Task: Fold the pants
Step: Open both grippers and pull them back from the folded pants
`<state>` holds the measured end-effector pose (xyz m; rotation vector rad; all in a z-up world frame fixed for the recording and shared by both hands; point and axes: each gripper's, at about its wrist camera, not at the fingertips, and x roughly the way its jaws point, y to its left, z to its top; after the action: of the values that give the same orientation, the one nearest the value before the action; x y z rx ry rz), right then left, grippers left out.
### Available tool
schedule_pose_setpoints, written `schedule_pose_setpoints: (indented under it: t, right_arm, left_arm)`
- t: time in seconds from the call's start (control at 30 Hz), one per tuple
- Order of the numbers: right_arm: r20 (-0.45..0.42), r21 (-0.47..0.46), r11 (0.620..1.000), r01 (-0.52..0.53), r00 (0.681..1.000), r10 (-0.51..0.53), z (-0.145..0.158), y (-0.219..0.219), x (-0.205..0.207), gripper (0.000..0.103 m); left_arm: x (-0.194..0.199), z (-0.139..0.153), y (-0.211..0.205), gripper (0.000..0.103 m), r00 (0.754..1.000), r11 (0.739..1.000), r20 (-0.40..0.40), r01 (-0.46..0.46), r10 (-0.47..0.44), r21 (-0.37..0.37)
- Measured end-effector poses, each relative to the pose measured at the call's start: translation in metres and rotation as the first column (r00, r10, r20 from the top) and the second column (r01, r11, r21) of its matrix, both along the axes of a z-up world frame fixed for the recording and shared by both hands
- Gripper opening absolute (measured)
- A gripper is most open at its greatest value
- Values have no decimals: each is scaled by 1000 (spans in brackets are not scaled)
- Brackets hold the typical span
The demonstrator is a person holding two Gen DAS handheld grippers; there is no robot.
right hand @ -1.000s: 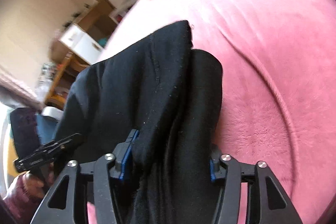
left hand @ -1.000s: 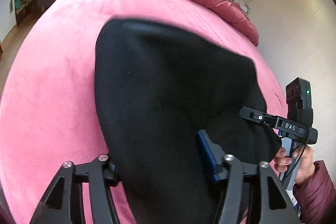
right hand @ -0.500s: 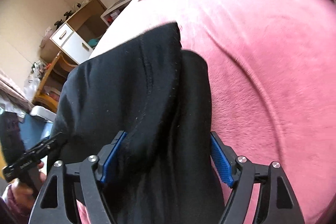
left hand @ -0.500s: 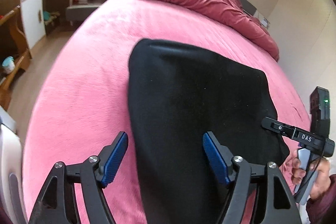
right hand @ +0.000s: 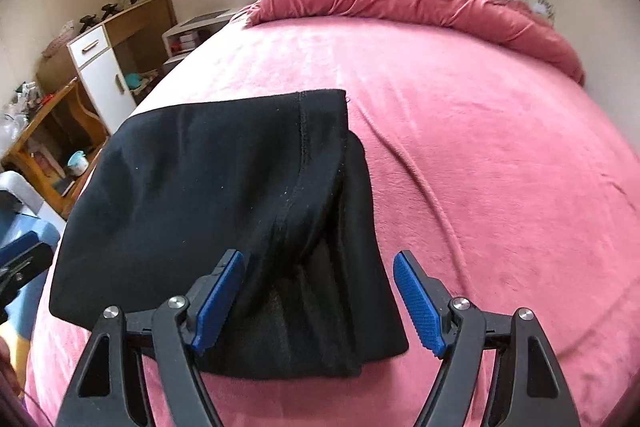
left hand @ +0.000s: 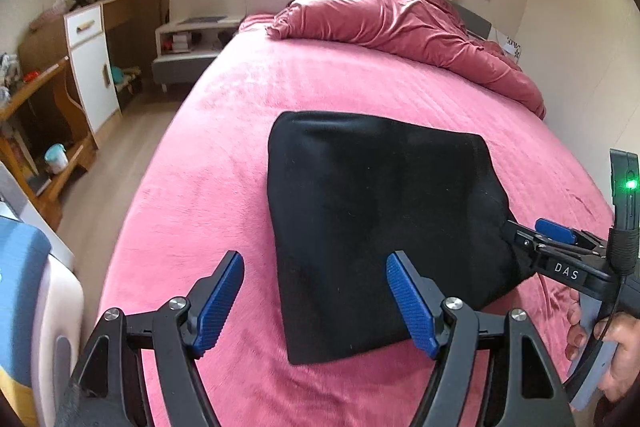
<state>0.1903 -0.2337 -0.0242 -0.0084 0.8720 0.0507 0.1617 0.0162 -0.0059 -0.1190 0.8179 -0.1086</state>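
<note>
The black pants [left hand: 376, 211] lie folded into a compact stack on the pink bed [left hand: 208, 163]. They also show in the right wrist view [right hand: 224, 195], with a seam running down the top layer. My left gripper [left hand: 316, 299] is open and empty, just above the near left corner of the stack. My right gripper [right hand: 320, 299] is open and empty, hovering over the near right end of the stack. In the left wrist view the right gripper [left hand: 560, 247] appears at the right edge of the pants, held by a hand.
A crumpled red duvet [left hand: 400, 23] lies at the head of the bed. A white and wood cabinet [left hand: 92, 59], a desk [left hand: 36, 107] and a low bedside unit [left hand: 188, 43] stand left of the bed. A wall runs along the bed's right side.
Both grippers have let go of the pants and opened. Both have drawn back and up, so the folded stack now lies flat on the bed.
</note>
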Motion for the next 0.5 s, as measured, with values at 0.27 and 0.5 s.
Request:
schedule_pose_setpoints:
  t: [0.27,0.5]
  right_arm:
    - [39,9,999,40,998,-40,15,27,-28,79]
    - [63,-4,997,74,995,-74,17,44,-65,81]
  left_arm:
    - [-31,18,0,75,998,999,45,-37,36,25]
    - [-62,22,-2,75,996,997,62,-68,66,40]
